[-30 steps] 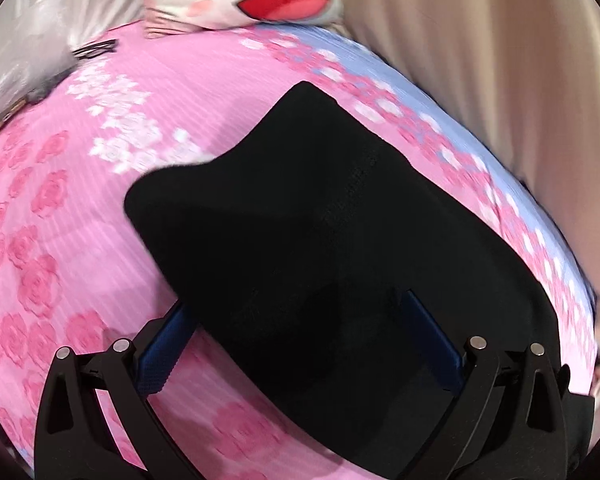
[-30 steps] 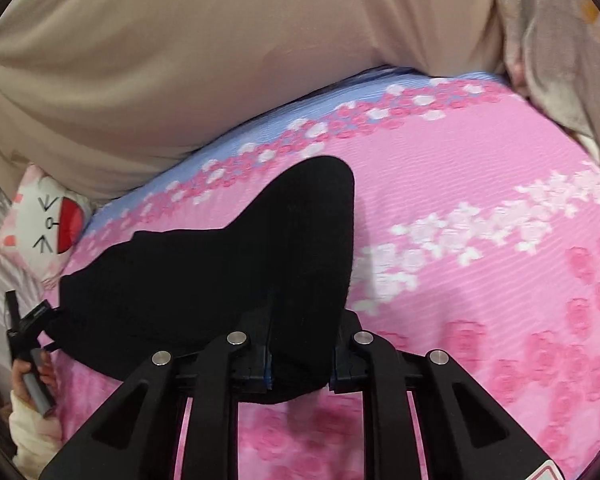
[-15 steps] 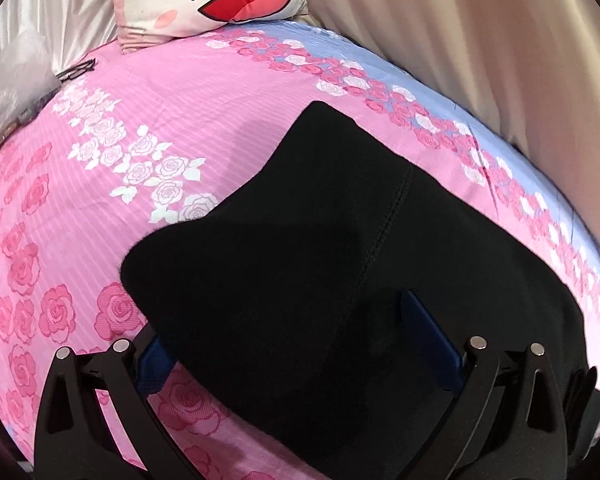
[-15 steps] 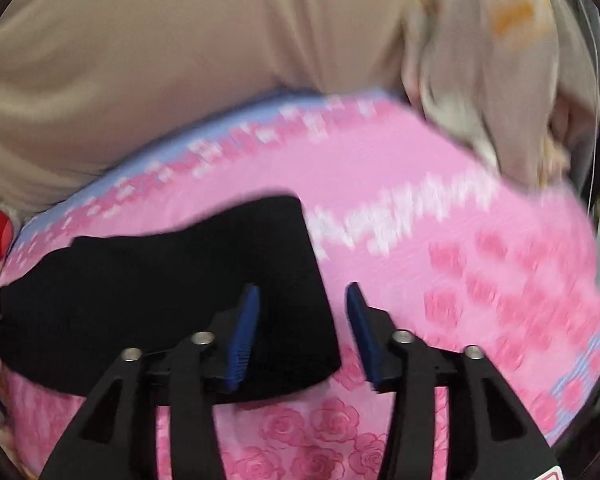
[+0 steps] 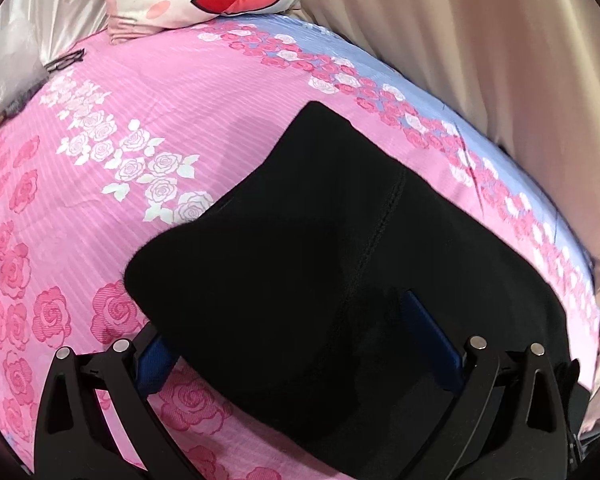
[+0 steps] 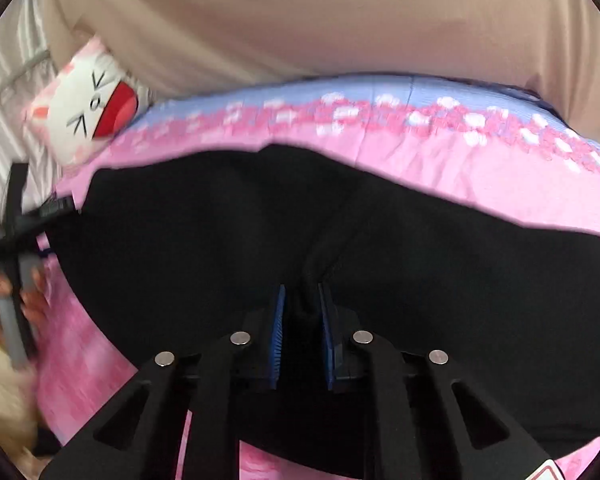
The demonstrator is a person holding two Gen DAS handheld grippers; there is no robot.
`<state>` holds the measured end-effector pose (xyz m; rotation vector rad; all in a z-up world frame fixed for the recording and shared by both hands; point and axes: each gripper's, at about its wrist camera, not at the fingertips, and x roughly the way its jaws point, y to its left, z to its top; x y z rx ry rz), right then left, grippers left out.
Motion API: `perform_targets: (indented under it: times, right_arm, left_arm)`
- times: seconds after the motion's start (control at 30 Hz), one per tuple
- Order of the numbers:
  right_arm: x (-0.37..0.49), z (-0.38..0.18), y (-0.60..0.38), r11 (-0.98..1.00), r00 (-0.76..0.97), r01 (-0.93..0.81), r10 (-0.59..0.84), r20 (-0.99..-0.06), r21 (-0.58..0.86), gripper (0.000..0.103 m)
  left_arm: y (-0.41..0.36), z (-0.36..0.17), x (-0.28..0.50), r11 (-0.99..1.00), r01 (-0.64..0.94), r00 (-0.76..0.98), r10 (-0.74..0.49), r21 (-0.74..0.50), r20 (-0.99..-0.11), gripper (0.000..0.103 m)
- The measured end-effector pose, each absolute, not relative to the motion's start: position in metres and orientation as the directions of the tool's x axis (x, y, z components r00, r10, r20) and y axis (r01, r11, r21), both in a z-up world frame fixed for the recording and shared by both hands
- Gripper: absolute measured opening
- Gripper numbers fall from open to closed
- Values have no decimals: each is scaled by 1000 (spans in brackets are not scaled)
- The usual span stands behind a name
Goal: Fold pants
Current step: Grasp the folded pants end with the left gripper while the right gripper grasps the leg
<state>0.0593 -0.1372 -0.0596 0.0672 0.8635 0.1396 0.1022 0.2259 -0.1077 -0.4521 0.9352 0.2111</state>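
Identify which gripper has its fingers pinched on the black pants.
The right gripper: its blue fingers pinch the pants; the left gripper's fingers spread wide.

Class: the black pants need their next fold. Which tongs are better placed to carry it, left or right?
Right. The right tongs look nearly closed on a ridge of the black pants; the left tongs stand wide open, gripping nothing.

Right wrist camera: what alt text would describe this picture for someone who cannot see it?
The right gripper pinches a ridge of the black pants between nearly closed blue pads, over a pink rose-print bedsheet. A cartoon-face pillow sits far left, where a hand holds the left gripper at the pants' edge.
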Motion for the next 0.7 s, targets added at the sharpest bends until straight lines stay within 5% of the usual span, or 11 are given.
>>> perform_targets:
  times: [0.17,0.2,0.23,0.3,0.33,0.6,0.67,0.7]
  right_arm:
    - [59,-74,-134,979,606,-90,200,-770,183,26]
    - [53,-68,-142,964,612,-78,249,-751,255,36]
    - [45,-60,-152,947,636,-66,283,-718,314,44]
    - [29,-45,-168,940,683,-32,268,-679,339,58]
    - [25,-38,-173,948,705,-8,232,-670,320,61]
    - [-19,-11,-250,935,784,191,37,-619,298,71]
    - [-24,-12,-265,923,790,220,22,-613,316,71]
    - [-25,-15,-271,916,789,230,23,-613,330,71]
  left_arm:
    - [215,-107,109,906,-312,603,-44,-287,-796,97]
    - [213,-106,109,911,-301,607,-46,-283,-793,84]
    - [212,-104,108,918,-288,611,-44,-273,-791,58]
    - [212,-100,109,922,-253,617,-79,-293,-783,30]
    - [212,-97,110,924,-223,617,-112,-310,-779,24]
    - [111,10,68,968,83,757,-216,-237,-617,21]
    - [59,31,43,949,233,742,-315,-212,-591,25]
    - [29,34,32,929,313,714,-367,-197,-596,40]
